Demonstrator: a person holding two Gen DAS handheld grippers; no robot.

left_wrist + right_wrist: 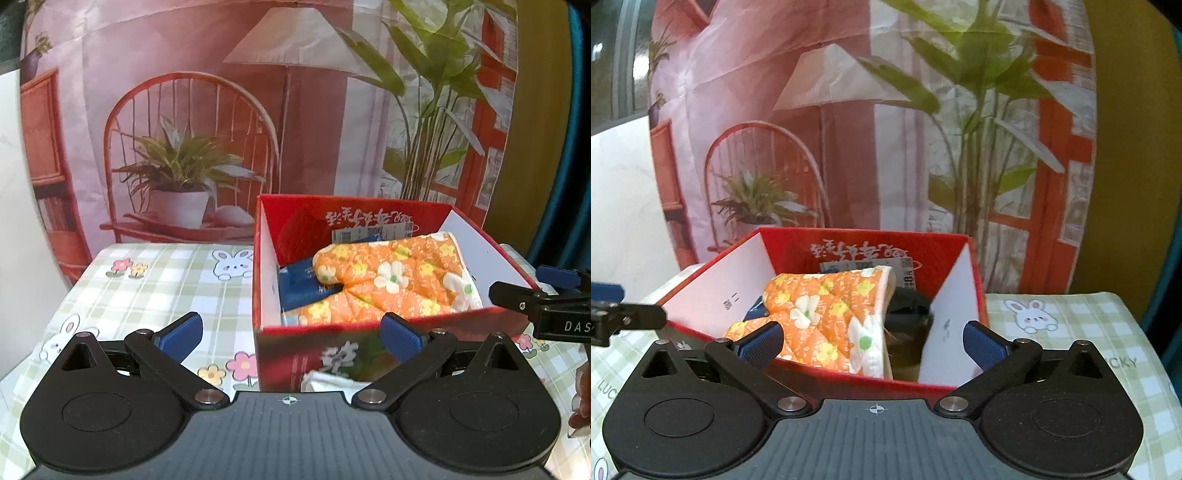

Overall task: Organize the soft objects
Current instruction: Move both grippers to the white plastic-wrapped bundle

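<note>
I see a red cardboard box with white inner walls (266, 280) sitting on the counter with the green checked bunny cloth (155, 280). The box stands near the back edge of the counter, close to the big printed backdrop of a chair, a lamp and plants (192, 122).

Inside the box lies a soft orange quilted oven mitt with white and yellow flowers (391, 284). It rests on top of the other things and leans toward the right wall. Under it, by the left wall, I see a blue packet (299, 288). In the right wrist view I see something dark (908, 306) beside the mitt (827, 317), but I cannot tell what it is.

My left hand-held gripper (291, 338) is wide open and holds nothing. It hangs just in front of the box, at its near left corner.

My right hand-held gripper (873, 345) is wide open too and holds nothing. It sits at the near wall of the box (975, 280), with its blue fingers (759, 345) spread wide in front of that wall.
</note>
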